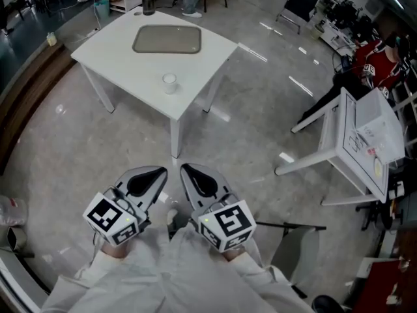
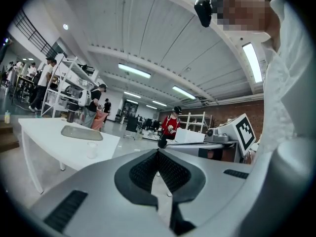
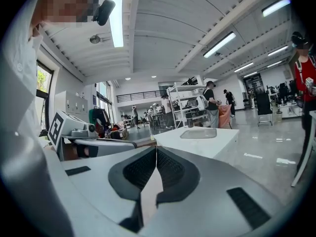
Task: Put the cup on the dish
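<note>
Right now we are holding the left gripper (image 1: 155, 175) and the right gripper (image 1: 190, 173) side by side, both with jaws pressed together on nothing, well apart from the table (image 1: 111, 47). The cup (image 1: 169, 82) is standing upright at twelve o'clock from them, with the dish (image 1: 167, 39) lying beyond it, again toward twelve. We are judging that one gripper should be opening wide before reaching in, then closing level and gently around the cup's wall.

Glossy grey floor (image 1: 78, 155); white table (image 1: 117, 51); ceiling strip lights (image 2: 134, 71); metal shelving (image 3: 183, 101) beyond.
</note>
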Demonstrator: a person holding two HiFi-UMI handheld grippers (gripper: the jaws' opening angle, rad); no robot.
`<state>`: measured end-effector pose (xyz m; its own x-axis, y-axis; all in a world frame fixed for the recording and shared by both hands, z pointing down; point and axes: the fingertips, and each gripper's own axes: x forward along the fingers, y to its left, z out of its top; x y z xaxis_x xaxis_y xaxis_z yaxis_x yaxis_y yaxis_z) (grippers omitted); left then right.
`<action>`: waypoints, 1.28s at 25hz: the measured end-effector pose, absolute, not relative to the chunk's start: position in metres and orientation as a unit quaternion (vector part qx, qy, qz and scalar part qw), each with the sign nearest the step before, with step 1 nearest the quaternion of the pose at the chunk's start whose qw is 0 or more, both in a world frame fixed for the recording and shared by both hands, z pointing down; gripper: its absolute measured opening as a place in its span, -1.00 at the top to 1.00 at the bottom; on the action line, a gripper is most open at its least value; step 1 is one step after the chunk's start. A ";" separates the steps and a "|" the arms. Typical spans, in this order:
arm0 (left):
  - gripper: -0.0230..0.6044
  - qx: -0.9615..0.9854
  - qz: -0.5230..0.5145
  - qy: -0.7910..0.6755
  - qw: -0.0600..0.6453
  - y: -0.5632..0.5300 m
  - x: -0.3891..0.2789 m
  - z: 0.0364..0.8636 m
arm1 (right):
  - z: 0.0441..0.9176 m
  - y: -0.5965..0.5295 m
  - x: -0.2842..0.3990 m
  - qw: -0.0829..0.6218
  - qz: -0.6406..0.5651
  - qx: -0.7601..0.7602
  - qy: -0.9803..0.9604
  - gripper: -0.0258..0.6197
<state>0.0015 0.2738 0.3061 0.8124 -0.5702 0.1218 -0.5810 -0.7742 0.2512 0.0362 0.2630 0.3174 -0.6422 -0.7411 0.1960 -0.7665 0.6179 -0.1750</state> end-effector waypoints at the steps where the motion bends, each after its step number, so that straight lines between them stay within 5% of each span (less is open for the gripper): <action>1: 0.90 0.941 0.020 -0.306 0.143 0.268 0.001 0.307 | 0.318 0.258 0.036 0.055 0.123 0.419 -0.898 0.88; 32: 0.90 0.909 0.032 -0.390 0.145 0.002 0.002 0.321 | 0.332 -0.023 0.048 0.066 0.119 0.357 -0.924 0.88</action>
